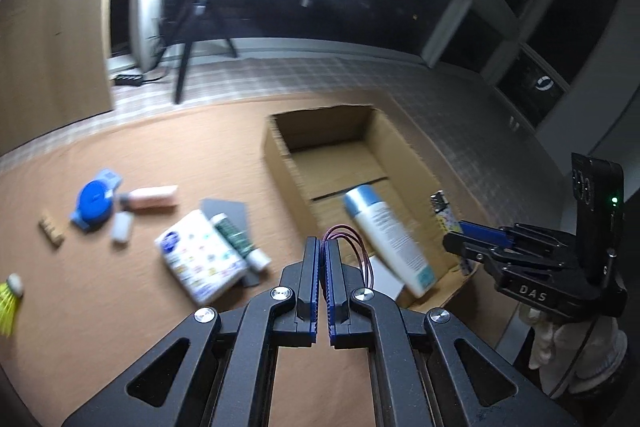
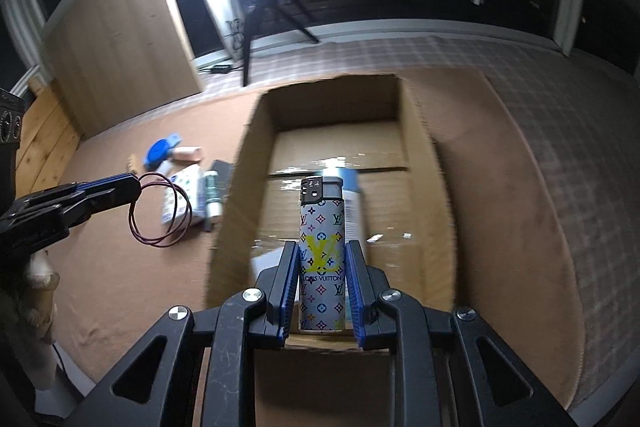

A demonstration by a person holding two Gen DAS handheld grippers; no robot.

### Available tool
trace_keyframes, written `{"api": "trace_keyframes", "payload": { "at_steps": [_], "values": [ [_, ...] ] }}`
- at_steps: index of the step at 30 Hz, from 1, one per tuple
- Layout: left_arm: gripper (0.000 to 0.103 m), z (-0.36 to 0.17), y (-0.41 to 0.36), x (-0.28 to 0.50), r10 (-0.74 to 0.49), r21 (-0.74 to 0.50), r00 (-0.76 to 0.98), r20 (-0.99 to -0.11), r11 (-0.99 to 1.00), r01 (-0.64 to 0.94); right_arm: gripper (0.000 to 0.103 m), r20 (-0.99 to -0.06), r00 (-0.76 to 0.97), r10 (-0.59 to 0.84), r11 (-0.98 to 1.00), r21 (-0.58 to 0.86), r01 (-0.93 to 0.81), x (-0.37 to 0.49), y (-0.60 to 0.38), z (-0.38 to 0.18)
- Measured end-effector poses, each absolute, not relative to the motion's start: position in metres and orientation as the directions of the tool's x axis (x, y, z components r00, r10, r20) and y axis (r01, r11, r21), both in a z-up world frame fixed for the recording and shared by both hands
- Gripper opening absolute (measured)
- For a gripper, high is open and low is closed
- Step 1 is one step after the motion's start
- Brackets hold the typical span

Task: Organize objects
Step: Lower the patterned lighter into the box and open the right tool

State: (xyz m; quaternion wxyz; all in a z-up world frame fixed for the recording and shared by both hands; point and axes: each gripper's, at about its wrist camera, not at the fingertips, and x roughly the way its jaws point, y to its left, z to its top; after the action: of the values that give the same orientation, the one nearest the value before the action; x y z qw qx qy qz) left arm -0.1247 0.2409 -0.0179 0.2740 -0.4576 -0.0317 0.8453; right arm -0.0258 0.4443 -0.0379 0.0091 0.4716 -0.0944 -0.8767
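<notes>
On the brown counter (image 1: 100, 287) at left, a blue round case (image 1: 94, 203), tubes and a printed packet (image 1: 202, 253) still wait. The left gripper (image 1: 322, 247) pinches a dark-red wire loop (image 1: 362, 251); the right gripper (image 2: 322, 259) holds a patterned lighter (image 2: 322, 251) above the open cardboard box (image 2: 248, 155), which contains one white bottle (image 1: 386, 235).

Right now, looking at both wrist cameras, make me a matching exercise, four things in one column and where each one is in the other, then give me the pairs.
Things:
1. patterned lighter
2. dark red hair ties
3. white bottle with the blue cap
4. yellow shuttlecock

Places:
A. lying inside the cardboard box
B. on the brown cloth, far from the box
C. clamped in the right tongs
D. pinched in the left tongs

Pairs: 1-C, 2-D, 3-A, 4-B
</notes>
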Motion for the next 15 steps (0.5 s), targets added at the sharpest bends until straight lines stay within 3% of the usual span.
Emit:
{"api": "trace_keyframes", "payload": {
  "at_steps": [15],
  "values": [
    [0.002, -0.046, 0.303, -0.147, 0.488, -0.296, -0.373, -0.789, -0.834, -0.466, 0.021, -0.845, -0.529, -0.077, -0.978, 0.168, -0.126, -0.036, 0.475, -0.059]
  ]
}}
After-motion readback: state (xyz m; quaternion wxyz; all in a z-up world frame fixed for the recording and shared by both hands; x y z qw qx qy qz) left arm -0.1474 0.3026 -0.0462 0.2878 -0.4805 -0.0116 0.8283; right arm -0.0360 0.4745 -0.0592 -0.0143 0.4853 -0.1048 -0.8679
